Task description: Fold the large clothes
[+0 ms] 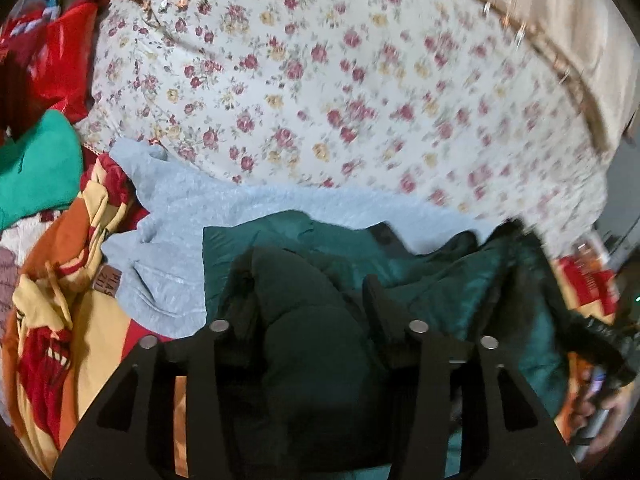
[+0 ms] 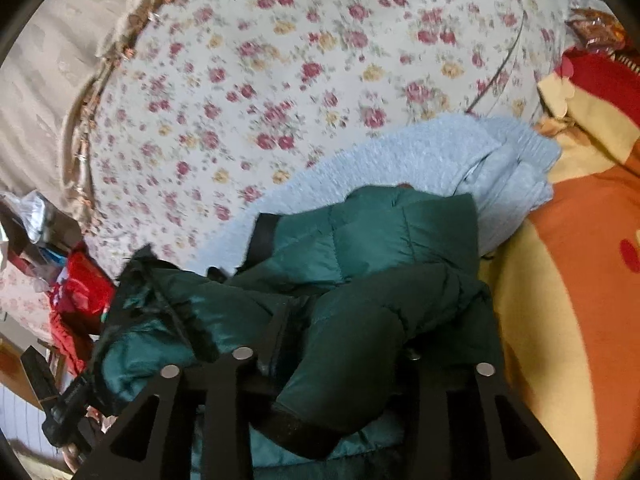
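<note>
The green jacket (image 2: pixel 360 240) lies bunched, only partly folded, on the flowered bed (image 2: pixel 280 80), with the left tongs (image 1: pixel 304 304) and right tongs (image 2: pixel 344 336) each pinching a padded fold.

A lived-in home bedroom. A bed covered by a white cotton sheet printed with small red and yellow roses (image 1: pixel 320 80) fills the view from nine to three o'clock. Along its far edge, around one o'clock, runs a beige fringed bedspread (image 1: pixel 560 20). Loose household clothes are piled at eight o'clock: a pale blue fleece garment (image 1: pixel 172 240) and an orange, cream and red patterned blanket (image 1: pixel 60 320).
</note>
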A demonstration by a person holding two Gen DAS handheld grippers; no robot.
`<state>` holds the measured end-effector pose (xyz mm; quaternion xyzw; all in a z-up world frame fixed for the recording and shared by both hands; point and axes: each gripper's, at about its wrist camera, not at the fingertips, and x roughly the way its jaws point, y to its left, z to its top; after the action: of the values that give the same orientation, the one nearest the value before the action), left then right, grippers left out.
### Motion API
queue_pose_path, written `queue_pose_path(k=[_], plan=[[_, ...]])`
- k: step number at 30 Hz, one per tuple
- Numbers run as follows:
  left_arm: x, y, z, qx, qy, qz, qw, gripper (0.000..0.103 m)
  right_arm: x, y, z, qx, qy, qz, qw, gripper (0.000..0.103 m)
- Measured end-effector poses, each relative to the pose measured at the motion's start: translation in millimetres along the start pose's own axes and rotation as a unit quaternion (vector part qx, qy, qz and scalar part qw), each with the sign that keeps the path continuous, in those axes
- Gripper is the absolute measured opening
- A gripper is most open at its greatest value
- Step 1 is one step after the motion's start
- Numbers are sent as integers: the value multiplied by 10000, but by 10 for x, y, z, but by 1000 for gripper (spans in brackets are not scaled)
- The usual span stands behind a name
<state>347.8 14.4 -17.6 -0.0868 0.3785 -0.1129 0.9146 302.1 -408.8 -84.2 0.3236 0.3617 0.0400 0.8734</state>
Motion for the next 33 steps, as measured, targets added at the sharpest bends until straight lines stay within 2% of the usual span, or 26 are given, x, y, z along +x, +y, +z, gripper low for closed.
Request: queue_pose_path(k=[1, 2, 3, 4, 7, 8, 11, 14, 16, 20, 23, 27, 30, 33], plan=[[-95, 13, 12, -50, -89, -48, 9999, 57, -87, 34, -7, -29, -90, 60, 9999, 63], [-212, 17, 26, -77, -246, -37, 9997, 60, -168, 71, -16, -83, -186, 58, 9998, 82], [-304, 19, 34, -89, -374, -4, 9993, 66, -268, 123, -22, -167, -287, 15, 9994, 89], [-420, 22, 51, -118, -508, 24, 9986, 70, -326, 156, -22, -208, -322, -6, 9993, 89], [-675, 57, 113, -275, -658, 75, 9974, 71, -569, 273, -25, -330, -454, -123, 9983, 89], [-772, 42, 127, -280, -686, 229, 9970, 71, -669, 326, -37, -412, -503, -143, 9978, 89], [-935, -63, 111, 51, -677, 649, 9956, 71, -870, 459, -90, -619, -455, -126, 9970, 89], [-1004, -185, 21, 431, -559, 710, 9950, 71, -921, 576, -149, -827, -251, -168, 9961, 88], [-979, -253, -34, 547, -439, 661, 9953, 71, -869, 636, -192, -930, -118, -141, 9955, 79], [-741, -435, -113, 837, -120, 552, 9949, 71, -547, 687, -213, -1031, 186, -129, 9944, 65], [-461, -619, -124, 1093, 25, 546, 9925, 71, -224, 707, -205, -1211, 354, -254, 9917, 65], [107, -792, -67, 1255, 403, 664, 9891, 71, 264, 663, -140, -1187, 552, -370, 9907, 65], [580, -802, -23, 1197, 689, 852, 9867, 71, 561, 619, -83, -1235, 621, -574, 9887, 65], [940, -732, -17, 1161, 912, 1121, 9827, 71, 791, 636, -13, -1544, 603, -857, 9824, 65]])
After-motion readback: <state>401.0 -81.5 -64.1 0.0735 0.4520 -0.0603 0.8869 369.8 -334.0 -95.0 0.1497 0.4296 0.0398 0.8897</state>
